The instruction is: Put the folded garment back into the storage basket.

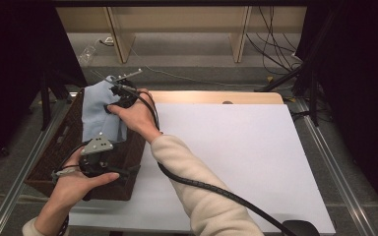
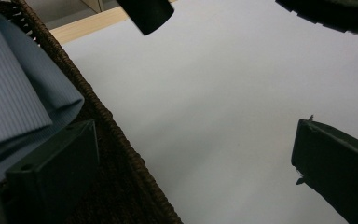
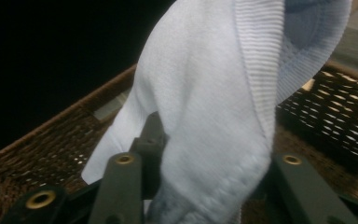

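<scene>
A light blue cloth (image 1: 98, 112) hangs over a dark wicker basket (image 1: 54, 160) at the table's left edge. My right gripper (image 1: 113, 93) reaches in from the right at the cloth's top and is shut on it. In the right gripper view the cloth (image 3: 205, 116) fills the gap between the jaws, with the basket's weave (image 3: 42, 154) behind it. My left gripper (image 2: 193, 175) stands open at the basket's near right side. One jaw sits inside beside the cloth (image 2: 14, 93), the other is over the white sheet, and the basket's rim (image 2: 107, 121) runs between them untouched.
A white sheet (image 1: 236, 157) covers the table to the right of the basket, with a wooden edge (image 1: 216, 97) at the back. Black cables (image 1: 275, 54) lie on the floor beyond. The right gripper's cable (image 1: 211, 189) trails along the sleeve.
</scene>
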Demonstrator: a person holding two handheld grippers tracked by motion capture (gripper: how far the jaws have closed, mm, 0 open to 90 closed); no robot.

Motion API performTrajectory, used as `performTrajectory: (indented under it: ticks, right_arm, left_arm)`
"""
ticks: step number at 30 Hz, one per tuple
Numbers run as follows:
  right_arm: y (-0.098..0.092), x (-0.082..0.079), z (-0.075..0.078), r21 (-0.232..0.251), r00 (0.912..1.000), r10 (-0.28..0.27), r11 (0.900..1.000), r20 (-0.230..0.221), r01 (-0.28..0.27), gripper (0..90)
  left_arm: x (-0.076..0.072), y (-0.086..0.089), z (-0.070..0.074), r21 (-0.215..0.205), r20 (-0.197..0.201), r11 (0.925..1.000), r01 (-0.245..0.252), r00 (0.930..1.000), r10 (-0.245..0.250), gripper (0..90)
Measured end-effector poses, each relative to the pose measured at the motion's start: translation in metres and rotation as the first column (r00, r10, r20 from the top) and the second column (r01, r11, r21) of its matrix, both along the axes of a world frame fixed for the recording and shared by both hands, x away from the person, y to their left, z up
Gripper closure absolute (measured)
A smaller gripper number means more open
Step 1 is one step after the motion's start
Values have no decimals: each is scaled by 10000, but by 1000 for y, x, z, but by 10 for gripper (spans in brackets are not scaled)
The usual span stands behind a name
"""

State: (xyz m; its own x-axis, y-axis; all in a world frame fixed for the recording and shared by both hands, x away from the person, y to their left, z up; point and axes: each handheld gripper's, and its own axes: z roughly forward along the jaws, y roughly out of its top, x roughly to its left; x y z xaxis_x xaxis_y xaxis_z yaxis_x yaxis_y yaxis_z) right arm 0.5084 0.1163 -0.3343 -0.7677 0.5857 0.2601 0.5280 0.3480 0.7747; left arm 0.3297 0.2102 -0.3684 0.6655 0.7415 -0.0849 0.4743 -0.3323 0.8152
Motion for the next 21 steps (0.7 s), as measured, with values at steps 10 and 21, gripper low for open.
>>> performTrajectory:
  ticks: [10, 21]
  right_arm:
    - [-6, 6, -12, -1392, 9886, -827, 9852, 1262, 1002, 196]
    - [-28, 4, -10, -1417, 9828, -918, 9832, 1602, 1150, 174]
  left_arm:
    - [0, -1, -1, 38, -69, 10000, 46, 10000, -46, 2]
    - [1, 0, -1, 27, -62, 10000, -45, 10000, 45, 2]
